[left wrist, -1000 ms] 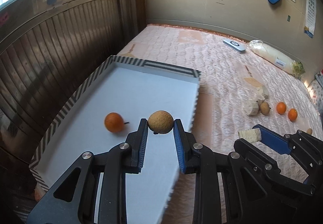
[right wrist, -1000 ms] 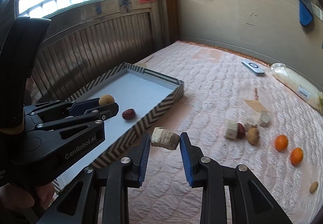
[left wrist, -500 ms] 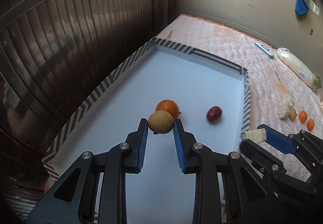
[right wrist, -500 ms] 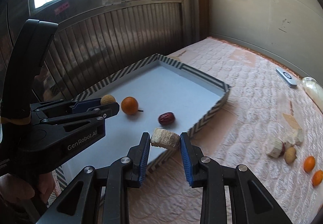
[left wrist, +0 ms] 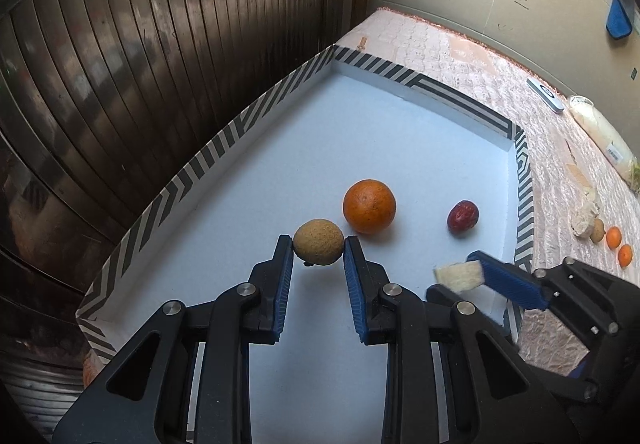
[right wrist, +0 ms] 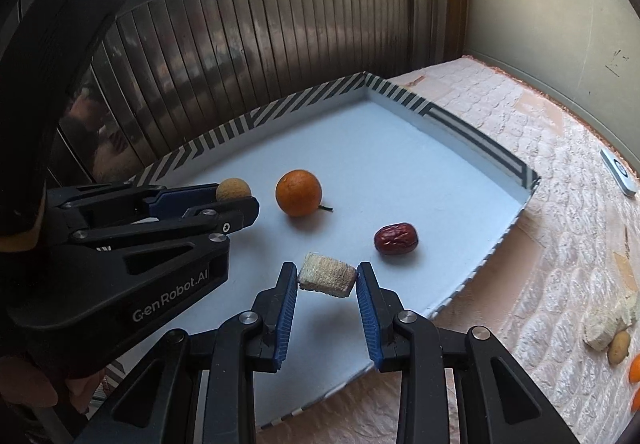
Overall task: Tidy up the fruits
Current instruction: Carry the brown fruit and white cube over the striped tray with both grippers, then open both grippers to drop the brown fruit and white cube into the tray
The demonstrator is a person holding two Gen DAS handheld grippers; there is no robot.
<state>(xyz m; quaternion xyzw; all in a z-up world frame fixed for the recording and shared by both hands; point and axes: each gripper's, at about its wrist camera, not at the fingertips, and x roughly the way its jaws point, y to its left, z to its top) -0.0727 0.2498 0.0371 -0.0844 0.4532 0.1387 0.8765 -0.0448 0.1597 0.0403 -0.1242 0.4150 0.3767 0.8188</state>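
Note:
My left gripper [left wrist: 319,250] is shut on a small tan round fruit [left wrist: 318,241], held just above the floor of the white tray with the striped rim [left wrist: 224,142]. It also shows in the right wrist view [right wrist: 233,189]. My right gripper [right wrist: 327,278] is shut on a pale fibrous chunk [right wrist: 327,279] over the tray's near part; the chunk also shows in the left wrist view [left wrist: 458,275]. An orange [left wrist: 369,206] and a red date [left wrist: 462,216] lie in the tray ahead of both grippers.
The tray [right wrist: 440,116] sits on a pink quilted mattress [right wrist: 560,204] beside a dark slatted wall [left wrist: 140,44]. Two small oranges [left wrist: 619,244], a tan fruit [left wrist: 597,230] and pale chunks [left wrist: 584,216] lie on the mattress to the right. A remote [right wrist: 618,172] lies farther back.
Both grippers have moved left and forward over the tray, each still holding its piece. The right gripper's chunk was over the mattress and is now over the tray floor.

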